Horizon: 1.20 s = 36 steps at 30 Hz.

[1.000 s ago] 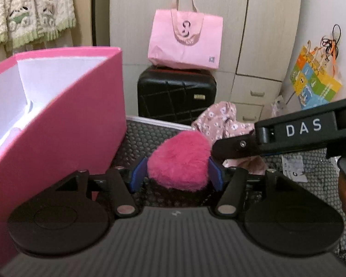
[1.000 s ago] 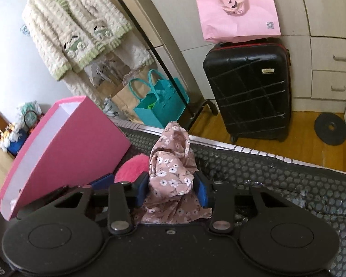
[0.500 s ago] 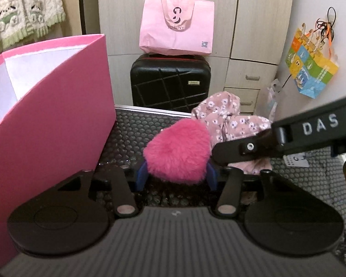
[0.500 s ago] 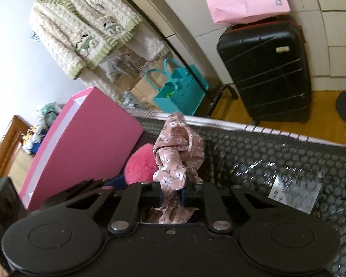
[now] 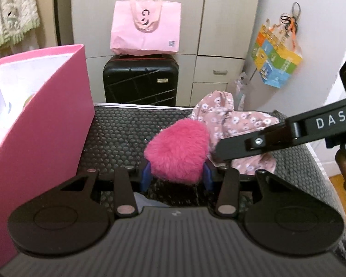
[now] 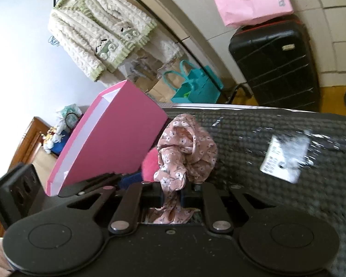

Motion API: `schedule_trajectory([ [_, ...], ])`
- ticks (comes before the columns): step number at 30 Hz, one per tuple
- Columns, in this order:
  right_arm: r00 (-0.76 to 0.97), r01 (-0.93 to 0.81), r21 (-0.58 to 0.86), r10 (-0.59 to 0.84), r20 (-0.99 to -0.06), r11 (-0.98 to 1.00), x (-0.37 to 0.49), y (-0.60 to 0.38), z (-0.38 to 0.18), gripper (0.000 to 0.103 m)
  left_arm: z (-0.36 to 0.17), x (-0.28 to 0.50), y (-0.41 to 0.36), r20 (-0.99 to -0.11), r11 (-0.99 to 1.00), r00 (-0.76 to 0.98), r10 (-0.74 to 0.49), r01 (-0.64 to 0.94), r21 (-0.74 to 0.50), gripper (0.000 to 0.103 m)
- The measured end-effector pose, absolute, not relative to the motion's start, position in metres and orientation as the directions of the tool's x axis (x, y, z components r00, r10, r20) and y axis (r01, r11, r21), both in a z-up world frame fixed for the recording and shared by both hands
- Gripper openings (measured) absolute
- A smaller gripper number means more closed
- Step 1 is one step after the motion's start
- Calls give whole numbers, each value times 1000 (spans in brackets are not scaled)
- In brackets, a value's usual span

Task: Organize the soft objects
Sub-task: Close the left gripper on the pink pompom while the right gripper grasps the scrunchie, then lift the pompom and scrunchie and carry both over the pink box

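Note:
A fluffy hot-pink pompom (image 5: 176, 151) sits between the blue pads of my left gripper (image 5: 175, 175), whose jaws are closing and press into its sides. Behind it lies a pink floral cloth (image 5: 233, 120). My right gripper (image 6: 171, 195) is shut on that floral cloth (image 6: 184, 147), which bunches up above the black fingers. From the right wrist view the pompom (image 6: 151, 164) peeks out left of the cloth. An open pink box (image 5: 41, 120) with white inside stands at the left, also seen as the pink box (image 6: 113, 143) in the right wrist view.
Everything rests on a dark bubble-textured mat (image 5: 117, 133). A white label (image 6: 283, 159) lies on the mat at the right. Beyond the edge stand a black suitcase (image 5: 140, 80) with a pink tote (image 5: 146, 28), teal bags (image 6: 196, 85) and a hanging cardigan (image 6: 96, 39).
Both grippers have closed: the left squeezed in on the pompom, the right pinched the floral cloth. The right gripper swung left toward the pink box, and the left rose a little.

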State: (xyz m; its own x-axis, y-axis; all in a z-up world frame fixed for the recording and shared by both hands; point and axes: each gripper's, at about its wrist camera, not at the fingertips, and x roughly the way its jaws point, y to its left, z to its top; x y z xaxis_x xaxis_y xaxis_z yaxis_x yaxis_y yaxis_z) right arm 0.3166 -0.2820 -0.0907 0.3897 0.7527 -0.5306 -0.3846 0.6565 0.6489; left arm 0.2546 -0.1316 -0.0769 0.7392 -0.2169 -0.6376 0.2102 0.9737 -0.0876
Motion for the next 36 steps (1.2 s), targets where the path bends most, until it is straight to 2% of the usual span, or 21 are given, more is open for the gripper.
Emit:
schedule_trajectory([
  [6,464,-356,588,684,-563,726,295,-298,-83,15,-73,244,-130,-641,968,730,-239,232,-96,42],
  [12,516,-349,520,623,-588,780,270,-299,-72,15,-67,228,-123,-659,948,686,-309,274,-160,43],
  [23,583,-373,338,501,-639,864,202,-274,-59,15,-51,180,-118,-639,920,681,-359,374,-119,43],
  [26,598,-351,352,497,-629,868,182,-272,-62,15,-47,166,-116,-643,901,664,-382,422,-99,43],
  [31,575,-353,358,502,-646,865,157,-264,-61,16,-36,144,-104,-661,862,600,-451,485,-148,43],
  [36,549,-392,338,513,-660,855,130,-257,-51,16,-30,128,-83,-687,844,554,-470,510,-166,43],
])
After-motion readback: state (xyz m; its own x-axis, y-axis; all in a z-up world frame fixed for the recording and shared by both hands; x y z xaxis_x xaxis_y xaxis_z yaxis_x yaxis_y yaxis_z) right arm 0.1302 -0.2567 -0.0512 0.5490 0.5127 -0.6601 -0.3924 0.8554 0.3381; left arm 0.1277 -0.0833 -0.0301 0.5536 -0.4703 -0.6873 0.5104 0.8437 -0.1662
